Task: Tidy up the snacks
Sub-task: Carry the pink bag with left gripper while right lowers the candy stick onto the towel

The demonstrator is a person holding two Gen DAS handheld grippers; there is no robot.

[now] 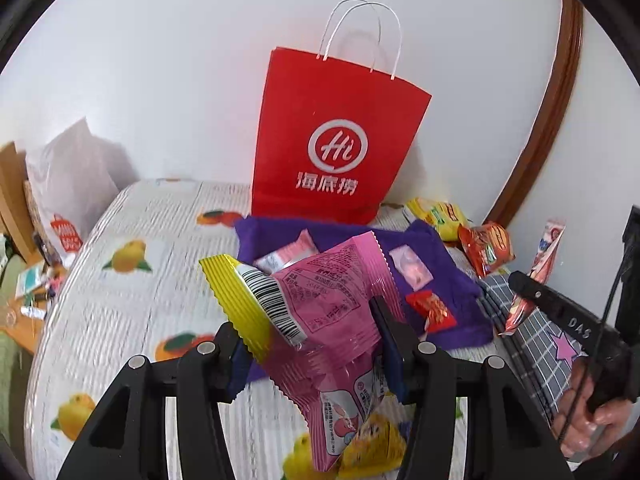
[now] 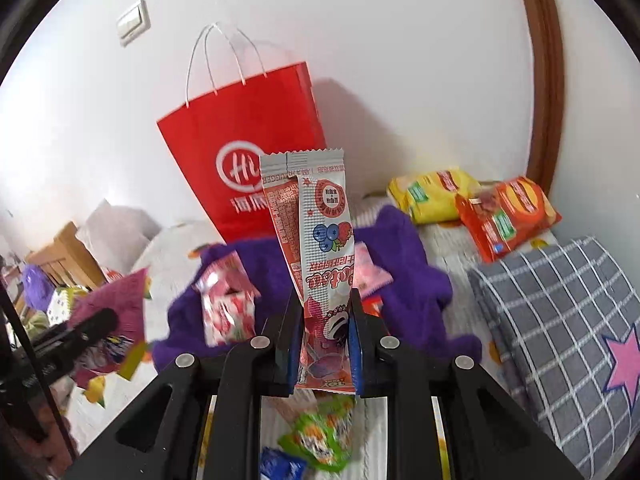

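Observation:
My left gripper [image 1: 308,332] is shut on a pink and yellow snack bag [image 1: 320,304], held above the table. My right gripper [image 2: 325,312] is shut on a tall silver and red berry snack stick [image 2: 316,240], standing upright between its pads; that same stick [image 1: 536,276] shows at the right of the left wrist view. A red paper bag [image 1: 336,136] with white handles stands against the wall behind a purple cloth [image 1: 440,264]. Small wrapped candies [image 1: 410,270] lie on the cloth. The left gripper with its pink bag [image 2: 112,312] appears at the left of the right wrist view.
Yellow [image 2: 436,192] and orange [image 2: 504,216] snack packs lie at the back right by the wall. A grey checked cushion [image 2: 560,320] with a pink star sits at right. Green [image 2: 320,440] and blue wrappers lie below my right gripper. The fruit-print tablecloth [image 1: 120,300] covers the table; clutter lies beyond its left edge.

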